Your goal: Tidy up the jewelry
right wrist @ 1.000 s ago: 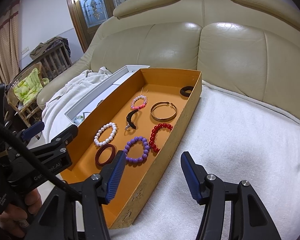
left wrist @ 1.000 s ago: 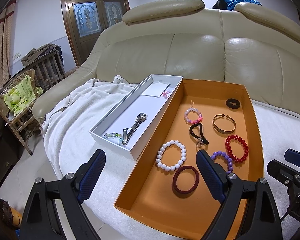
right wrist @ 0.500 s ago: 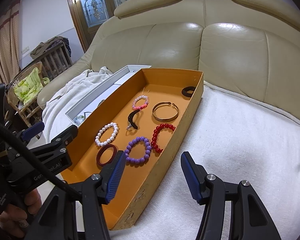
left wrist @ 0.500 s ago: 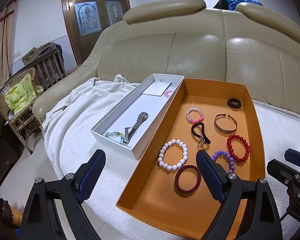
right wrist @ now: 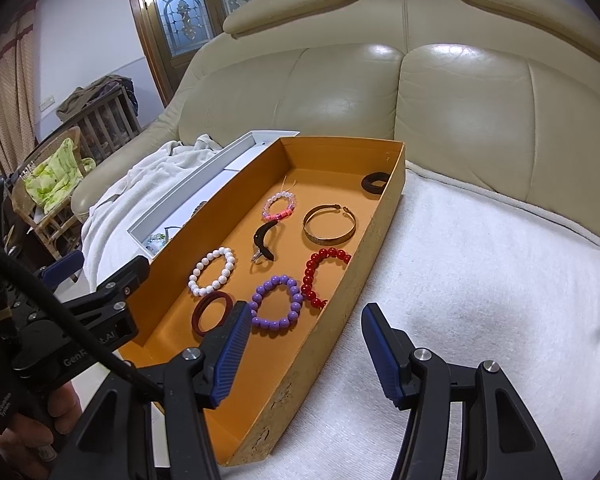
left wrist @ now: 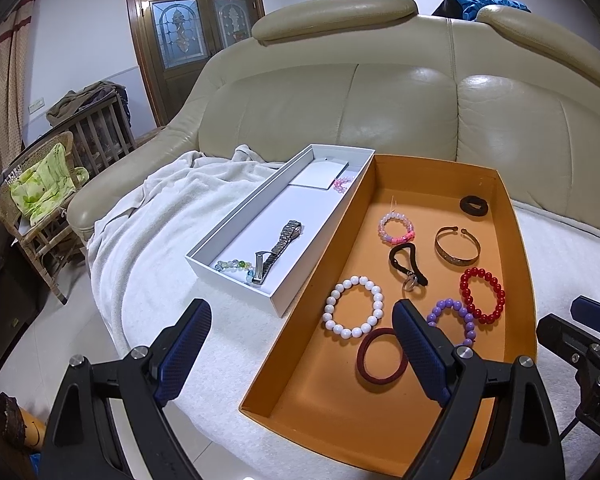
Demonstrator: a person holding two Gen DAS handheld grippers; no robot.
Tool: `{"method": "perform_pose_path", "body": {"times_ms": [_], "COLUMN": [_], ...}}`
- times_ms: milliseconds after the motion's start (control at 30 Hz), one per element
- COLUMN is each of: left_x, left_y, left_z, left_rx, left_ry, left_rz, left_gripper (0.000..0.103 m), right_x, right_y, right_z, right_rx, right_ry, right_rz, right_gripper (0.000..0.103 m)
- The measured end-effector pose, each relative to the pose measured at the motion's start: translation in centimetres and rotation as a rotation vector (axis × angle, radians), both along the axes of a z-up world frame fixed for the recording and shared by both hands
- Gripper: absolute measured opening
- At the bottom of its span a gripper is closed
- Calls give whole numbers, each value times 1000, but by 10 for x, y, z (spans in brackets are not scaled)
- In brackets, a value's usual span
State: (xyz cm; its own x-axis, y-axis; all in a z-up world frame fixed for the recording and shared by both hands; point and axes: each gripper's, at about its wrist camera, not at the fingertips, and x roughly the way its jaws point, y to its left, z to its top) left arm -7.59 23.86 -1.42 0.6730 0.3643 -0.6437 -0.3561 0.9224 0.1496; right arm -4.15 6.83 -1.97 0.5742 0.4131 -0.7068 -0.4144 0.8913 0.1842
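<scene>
An orange box [left wrist: 332,432] [right wrist: 384,216] lies on a white towel and holds several pieces: white bead bracelet [left wrist: 354,307] [right wrist: 212,271], maroon band [left wrist: 380,355], purple bead bracelet [right wrist: 276,302], red bead bracelet [left wrist: 482,295], gold cuff [left wrist: 457,245], pink bead bracelet [left wrist: 396,228], black keyring loop [left wrist: 406,266], black band [left wrist: 474,205]. Beside it on the left, a white box [left wrist: 236,240] holds a metal watch [left wrist: 278,250], a green-blue bead string [left wrist: 232,265] and pink beads [left wrist: 342,184]. My left gripper [left wrist: 302,346] is open above the orange box's near left wall. My right gripper [right wrist: 306,346] is open over its right wall.
A beige leather sofa [left wrist: 400,92] rises behind the boxes. The white towel [left wrist: 172,216] hangs over the left edge. A wicker chair with a green cushion [left wrist: 40,188] and a wooden crib [left wrist: 96,136] stand at the left. The right gripper's body [left wrist: 588,344] shows at the right.
Both grippers have drifted slightly back and up, so the boxes sit a little lower in view. Nothing was grasped or moved.
</scene>
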Motion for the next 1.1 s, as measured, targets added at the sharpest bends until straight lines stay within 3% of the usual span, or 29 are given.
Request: {"method": "perform_pose_path", "body": {"times_ms": [1100], "left_x": [-2], "left_y": [12], "left_z": [-2], "left_rx": [-19], "left_ry": [-1], "left_rz": [17], "left_gripper": [92], "right_x": [-1], "right_y": [15], "right_z": [-4], "right_rx": [-9], "right_ry": [-2], "right_rz": [21], "right_gripper": [62]}}
